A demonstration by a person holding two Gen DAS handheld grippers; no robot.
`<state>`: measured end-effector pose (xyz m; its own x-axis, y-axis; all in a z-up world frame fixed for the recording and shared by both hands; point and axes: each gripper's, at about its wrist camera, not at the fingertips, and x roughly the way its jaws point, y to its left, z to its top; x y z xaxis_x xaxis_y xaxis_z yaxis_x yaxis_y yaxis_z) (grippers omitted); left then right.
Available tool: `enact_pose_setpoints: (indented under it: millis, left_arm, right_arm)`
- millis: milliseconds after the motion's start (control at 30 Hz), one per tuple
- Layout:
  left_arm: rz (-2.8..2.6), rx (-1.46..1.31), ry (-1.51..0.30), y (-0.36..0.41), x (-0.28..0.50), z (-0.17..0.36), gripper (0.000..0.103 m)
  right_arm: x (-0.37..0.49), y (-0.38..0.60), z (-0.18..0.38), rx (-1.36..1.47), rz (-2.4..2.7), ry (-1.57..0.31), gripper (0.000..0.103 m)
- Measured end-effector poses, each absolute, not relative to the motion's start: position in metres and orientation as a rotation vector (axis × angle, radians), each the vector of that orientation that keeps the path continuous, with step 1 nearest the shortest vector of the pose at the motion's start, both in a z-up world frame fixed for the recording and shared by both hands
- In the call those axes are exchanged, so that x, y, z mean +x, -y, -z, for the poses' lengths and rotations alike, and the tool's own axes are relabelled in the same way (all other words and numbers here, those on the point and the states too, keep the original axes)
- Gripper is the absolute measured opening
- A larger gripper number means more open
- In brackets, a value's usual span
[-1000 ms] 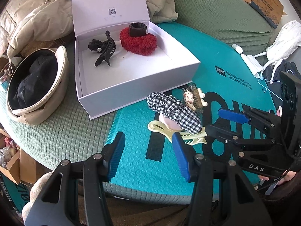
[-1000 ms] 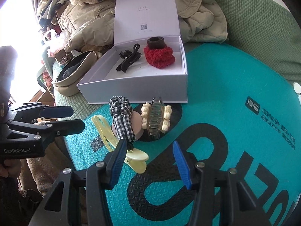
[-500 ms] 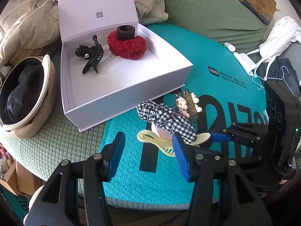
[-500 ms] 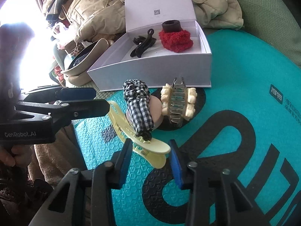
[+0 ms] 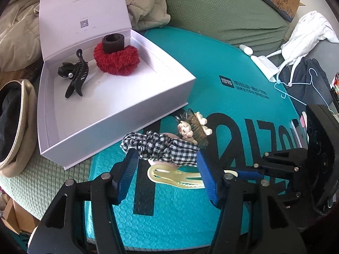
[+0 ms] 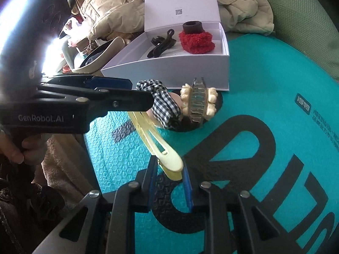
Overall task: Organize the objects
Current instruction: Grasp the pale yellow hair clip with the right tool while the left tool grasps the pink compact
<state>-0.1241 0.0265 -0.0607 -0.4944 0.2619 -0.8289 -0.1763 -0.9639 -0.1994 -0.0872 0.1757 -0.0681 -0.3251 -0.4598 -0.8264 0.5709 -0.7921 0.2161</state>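
Our right gripper [image 6: 170,174] is closing its blue pads around the near tip of the pale yellow hair clip [image 6: 155,142]; the tip sits between the pads, which look to be just meeting its sides. The clip lies flat on the teal mat [image 6: 264,80], running away from us toward the left gripper.

Our left gripper [image 5: 166,170] is opening, its pads standing wide on either side of the checked scrunchie [image 5: 161,147] and pressing on nothing. The scrunchie drapes over a small pink piece, touching the far end of the yellow clip.

Just beyond the scrunchie, touching it, a claw clip with little cream figures [image 5: 193,128] rests on the black lettering of the mat.

Farther out stands the white box [image 5: 118,118], its lid upright and open, its near wall just beside the scrunchie and the claw clip. Inside lie a black claw clip [image 5: 76,76] to the left and a fuzzy red scrunchie [image 5: 117,59] toward the back, with a dark band [image 5: 113,42] on top of it.

Left of the box a beige hat [image 5: 20,124] rests on the green cover [image 5: 222,14]. Behind the box are beige jackets [image 6: 243,2]. In the right wrist view a hand [image 6: 18,150] holds the left gripper's handle.
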Motion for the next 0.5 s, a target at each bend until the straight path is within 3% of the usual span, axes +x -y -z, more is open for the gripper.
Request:
enact_pose_setpoints:
  millis: [167,367,500]
  left_arm:
    - [-2.506,-1.454,0.113,-0.039,-0.137,0.071,0.058]
    - [-2.492,-1.483,0.113,-0.046,-0.154,0.081,0.068]
    - [-2.499,-1.481,0.113,-0.05,-0.16,0.086,0.07]
  right_arm:
    - [-0.083,-0.197,0.067,1.301,2.187,-0.135,0.021]
    - [-0.083,-0.203,0.062,1.281,2.205,-0.116,0.021]
    - [-0.083,-0.199,0.06,1.26,2.202,-0.131,0.026]
